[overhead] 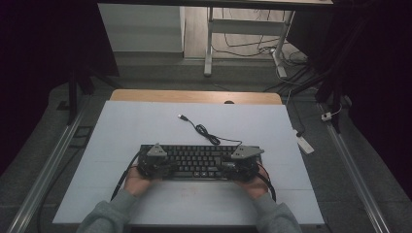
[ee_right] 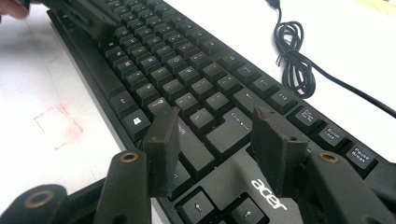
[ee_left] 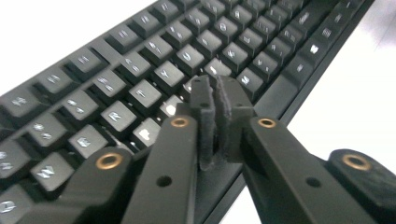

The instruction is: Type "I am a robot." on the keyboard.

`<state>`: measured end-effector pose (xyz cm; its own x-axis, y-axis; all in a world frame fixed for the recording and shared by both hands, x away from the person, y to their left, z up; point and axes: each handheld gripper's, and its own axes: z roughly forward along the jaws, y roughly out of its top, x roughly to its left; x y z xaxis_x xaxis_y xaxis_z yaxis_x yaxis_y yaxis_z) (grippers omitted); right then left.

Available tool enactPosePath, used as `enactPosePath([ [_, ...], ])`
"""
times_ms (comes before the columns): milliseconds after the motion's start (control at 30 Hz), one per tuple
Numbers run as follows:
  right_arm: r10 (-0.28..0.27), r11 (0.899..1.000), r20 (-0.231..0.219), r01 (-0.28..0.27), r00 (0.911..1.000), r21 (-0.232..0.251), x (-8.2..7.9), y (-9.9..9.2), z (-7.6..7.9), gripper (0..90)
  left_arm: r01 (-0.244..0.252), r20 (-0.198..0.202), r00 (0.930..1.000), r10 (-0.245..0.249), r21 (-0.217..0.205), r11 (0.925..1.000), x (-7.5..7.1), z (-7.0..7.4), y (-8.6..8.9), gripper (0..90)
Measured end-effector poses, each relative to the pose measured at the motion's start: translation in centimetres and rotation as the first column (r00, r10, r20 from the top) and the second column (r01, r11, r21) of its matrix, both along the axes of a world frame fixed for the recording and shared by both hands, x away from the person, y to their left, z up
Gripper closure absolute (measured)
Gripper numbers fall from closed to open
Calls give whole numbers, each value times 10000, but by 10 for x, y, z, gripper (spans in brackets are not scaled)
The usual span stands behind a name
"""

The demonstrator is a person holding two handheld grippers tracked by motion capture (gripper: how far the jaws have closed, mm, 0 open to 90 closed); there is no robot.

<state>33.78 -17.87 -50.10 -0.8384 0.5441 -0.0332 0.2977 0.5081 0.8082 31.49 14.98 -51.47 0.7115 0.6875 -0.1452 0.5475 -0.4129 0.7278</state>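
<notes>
Two grippers sit at the keyboard's [overhead: 197, 161] ends, low in the frame's centre. We see the left gripper [ee_left: 218, 100] with jaws nearly pressed together, a thin gap between the pads, nothing held, poised above the keys. Our right gripper [ee_right: 217, 135] has jaws spread over the Enter key area. Black, Acer-branded, the keyboard lies flat on the white counter [overhead: 145, 126]; its cable [overhead: 206, 132] coils beyond.

Right gripper [ee_right: 215, 140] hovers, jaws apart, over keyboard [ee_right: 187, 88]; cable [ee_right: 294, 60] beyond.

Keyboard [overhead: 197, 161] on table [overhead: 145, 126], grippers at its left [overhead: 154, 164] and right [overhead: 241, 162] ends, cable [overhead: 206, 132] behind
</notes>
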Motion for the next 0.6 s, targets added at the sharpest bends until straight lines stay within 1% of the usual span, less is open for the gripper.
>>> enactPosePath([
  [100,-26,10000,-12,26,10000,1,0,0,0,523,-254,139,9996,259,-379,9990,0,6,9,737],
  [167,-35,10000,-23,35,10000,-1,0,0,0,522,-457,130,9988,466,-649,9968,0,10,15,659],
  [300,-28,10000,-21,28,10000,-10,0,0,0,521,-918,224,9953,938,-781,9927,0,14,25,509],
  [400,-31,10000,-27,31,10000,-34,0,0,0,520,-1076,195,9938,1094,-788,9911,1,15,30,456],
  [600,-64,10000,-29,63,10000,-48,1,0,-1,517,-1095,51,9939,1102,-797,9908,2,16,35,403],
])
